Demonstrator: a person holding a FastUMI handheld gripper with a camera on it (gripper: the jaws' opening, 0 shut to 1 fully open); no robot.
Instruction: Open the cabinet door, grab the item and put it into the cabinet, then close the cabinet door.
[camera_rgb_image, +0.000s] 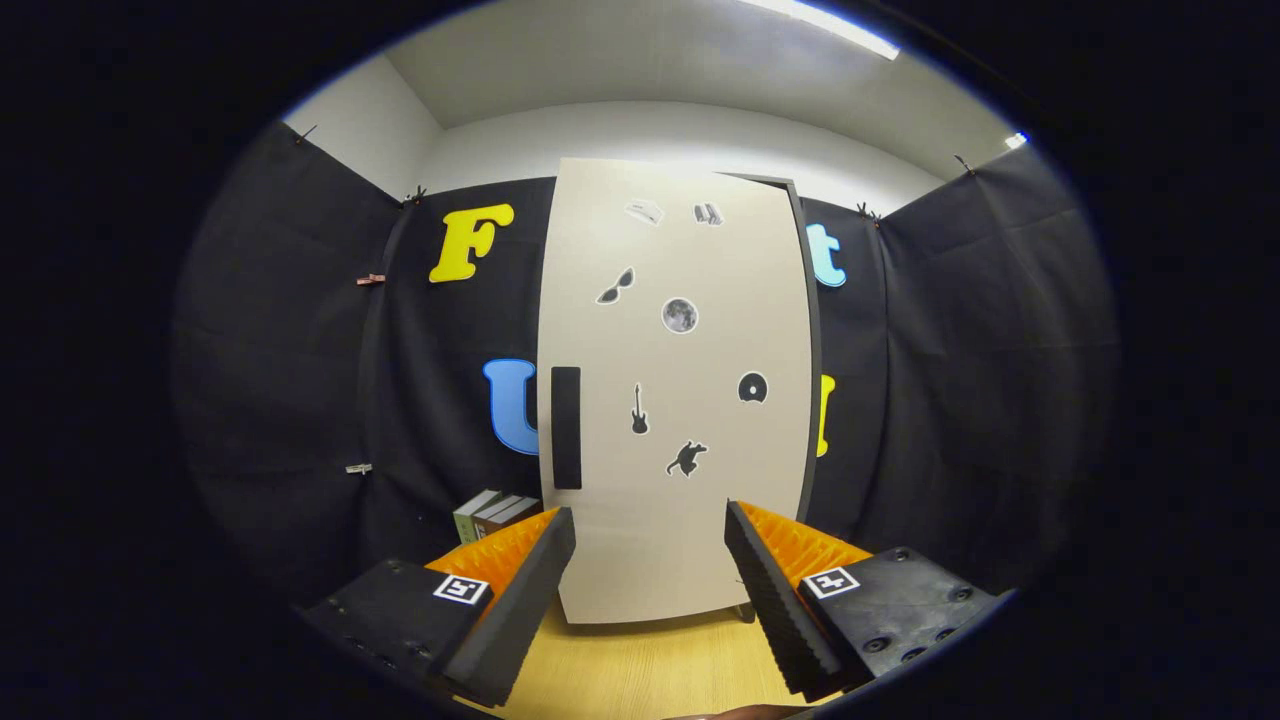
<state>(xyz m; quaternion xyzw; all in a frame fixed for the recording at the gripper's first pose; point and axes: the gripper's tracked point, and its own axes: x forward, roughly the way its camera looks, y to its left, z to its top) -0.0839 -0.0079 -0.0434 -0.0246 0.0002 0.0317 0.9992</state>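
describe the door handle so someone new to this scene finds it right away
Beyond the open gripper stands a tall pale cabinet on a wooden table. Its door carries small dark stickers. The handle is the long black upright bar near the door's left edge, far bigger and plainer than any sticker.

tool (650, 530) open — cabinet door (680, 400) blocks ahead | books (492, 512) left

Pale sticker-dotted cabinet door (680, 400) shut, upright; small boxes (495, 513) at its left foot.
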